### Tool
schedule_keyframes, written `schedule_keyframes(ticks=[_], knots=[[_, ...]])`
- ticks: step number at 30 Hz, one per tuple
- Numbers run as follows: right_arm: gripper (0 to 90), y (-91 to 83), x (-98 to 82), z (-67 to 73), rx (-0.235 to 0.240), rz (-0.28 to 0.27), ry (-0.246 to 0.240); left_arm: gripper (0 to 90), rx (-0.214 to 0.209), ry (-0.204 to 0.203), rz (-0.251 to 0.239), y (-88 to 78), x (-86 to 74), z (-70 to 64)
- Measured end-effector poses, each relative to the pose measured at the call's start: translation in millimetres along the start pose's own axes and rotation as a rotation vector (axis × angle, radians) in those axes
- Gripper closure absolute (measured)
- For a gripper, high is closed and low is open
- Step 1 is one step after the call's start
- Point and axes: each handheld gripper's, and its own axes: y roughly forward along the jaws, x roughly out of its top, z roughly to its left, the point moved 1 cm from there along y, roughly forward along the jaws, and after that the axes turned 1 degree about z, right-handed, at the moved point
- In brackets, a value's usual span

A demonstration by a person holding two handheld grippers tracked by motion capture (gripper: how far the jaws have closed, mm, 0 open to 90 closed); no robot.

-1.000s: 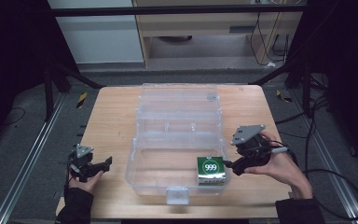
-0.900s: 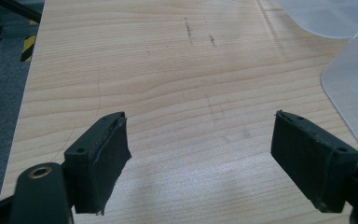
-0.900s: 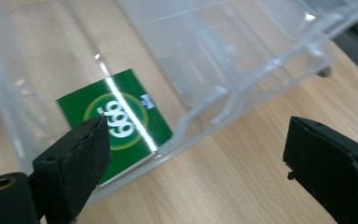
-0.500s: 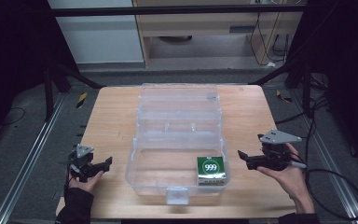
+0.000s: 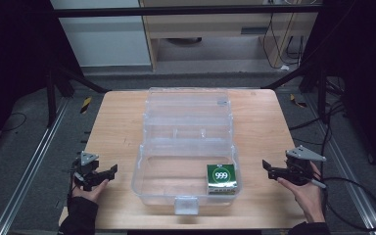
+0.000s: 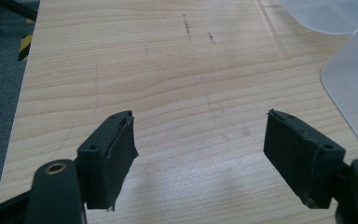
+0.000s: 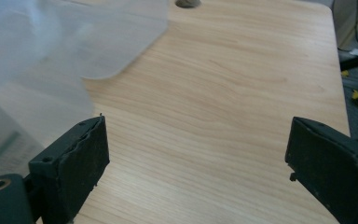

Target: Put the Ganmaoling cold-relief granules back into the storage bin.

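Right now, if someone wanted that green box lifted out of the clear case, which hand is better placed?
Probably the right. The green box sits in the clear case's near right corner, closest to the right gripper, whose jaws are open. The left gripper is across the case.

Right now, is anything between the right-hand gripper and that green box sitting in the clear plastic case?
Yes: the clear plastic case's right wall stands between the right gripper and the green box marked 999. The open case leaves the box free from above.
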Motion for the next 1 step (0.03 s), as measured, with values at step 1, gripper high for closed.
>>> schedule_keyframes(ticks=[1], knots=[[6.6, 1.1, -3.3, -2.3, -0.011, 0.003, 0.010, 24.1, 0.000, 0.001, 0.000, 0.1, 0.0, 0.0]])
